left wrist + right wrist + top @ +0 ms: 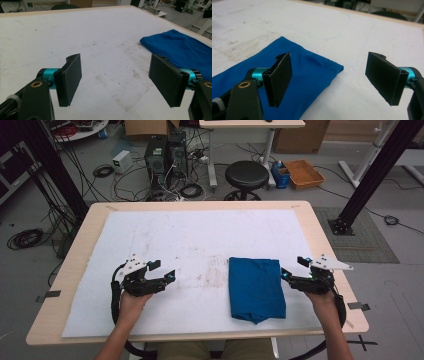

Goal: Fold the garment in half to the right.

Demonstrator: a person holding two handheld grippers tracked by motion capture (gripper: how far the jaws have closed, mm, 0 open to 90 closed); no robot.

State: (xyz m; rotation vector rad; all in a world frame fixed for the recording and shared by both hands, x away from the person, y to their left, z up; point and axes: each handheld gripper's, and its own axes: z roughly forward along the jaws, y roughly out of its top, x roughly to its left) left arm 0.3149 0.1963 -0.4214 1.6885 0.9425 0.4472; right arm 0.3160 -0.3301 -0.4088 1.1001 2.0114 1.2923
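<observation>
A blue cloth (257, 289) lies folded into a neat upright rectangle on the white mat (165, 235) that covers the worktop (75, 245), right of centre and nearer the person's side. Its edges look square except at the near end, where a small point of fabric sticks out past the fold.

The right tool (290, 276) sits just beside the cloth's right edge, jaws spread wide and holding nothing; in the right gripper view the cloth (307, 72) lies under and beyond the left-hand jaw, with its far corner between the two. The left tool (162, 272) rests well apart from the cloth on the bare mat, jaws likewise apart and empty; in the left gripper view the cloth (182, 50) shows off to the right.

Judging by how things lie, the folding looks largely done: the cloth is already compact and flat. What may be left is one more fold, or tidying the loose near end, and neither tool has hold of the fabric for that yet.
</observation>
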